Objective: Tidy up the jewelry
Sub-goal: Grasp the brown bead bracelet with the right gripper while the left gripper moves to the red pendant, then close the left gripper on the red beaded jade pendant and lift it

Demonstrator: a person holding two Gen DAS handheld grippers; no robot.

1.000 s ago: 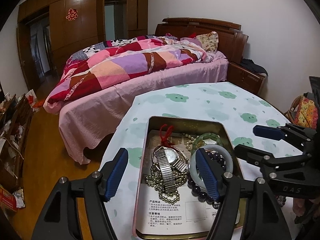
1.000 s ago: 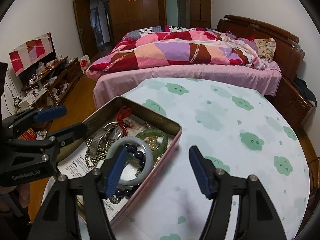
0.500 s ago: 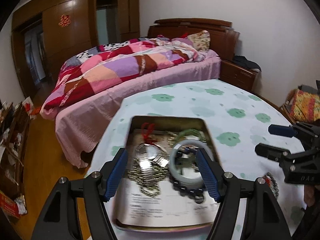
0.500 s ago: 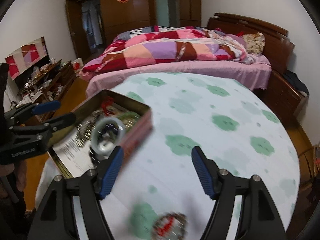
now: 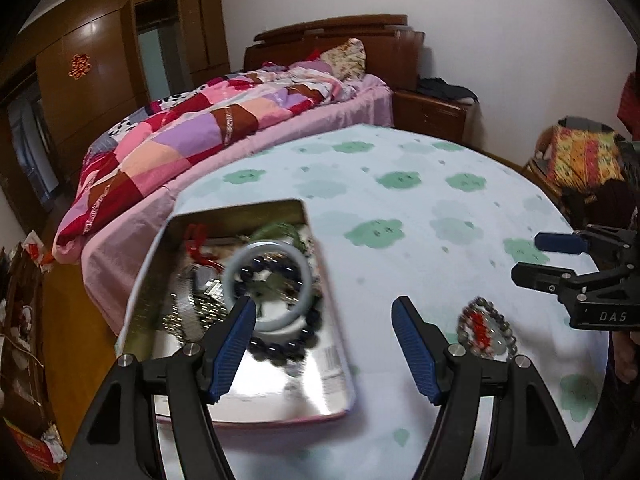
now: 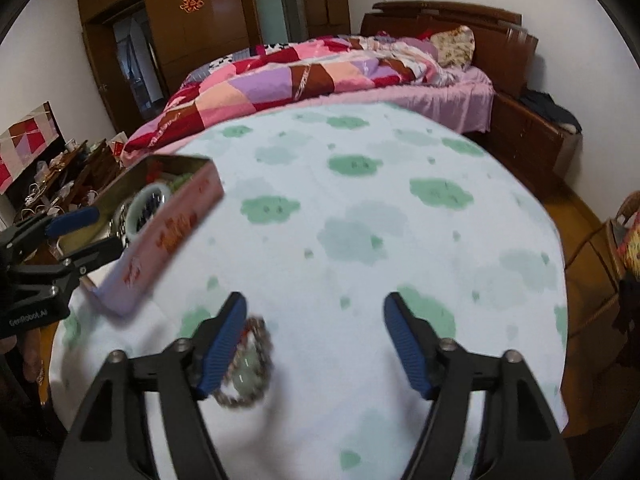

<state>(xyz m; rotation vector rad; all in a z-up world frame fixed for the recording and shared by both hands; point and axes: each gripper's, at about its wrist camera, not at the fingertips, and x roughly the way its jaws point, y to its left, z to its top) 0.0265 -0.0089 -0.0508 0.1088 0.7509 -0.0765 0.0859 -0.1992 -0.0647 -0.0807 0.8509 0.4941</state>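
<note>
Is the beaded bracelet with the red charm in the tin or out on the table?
Out: the beaded bracelet with the red charm lies on the cloud-print tablecloth, apart from the open metal tin.

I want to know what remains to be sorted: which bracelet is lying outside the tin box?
The grey beaded bracelet with the red charm lies alone on the tablecloth. The pale jade bangle and dark bead bracelet are inside the tin.

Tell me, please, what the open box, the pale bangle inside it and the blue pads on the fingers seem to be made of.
The open box looks like thin metal: its inside is shiny and mirror-like, its outside painted pink. The pale bangle looks like polished jade or glass: smooth, milky, slightly translucent; which one, I cannot tell. The blue pads look like matte ribbed rubber or plastic.
</note>
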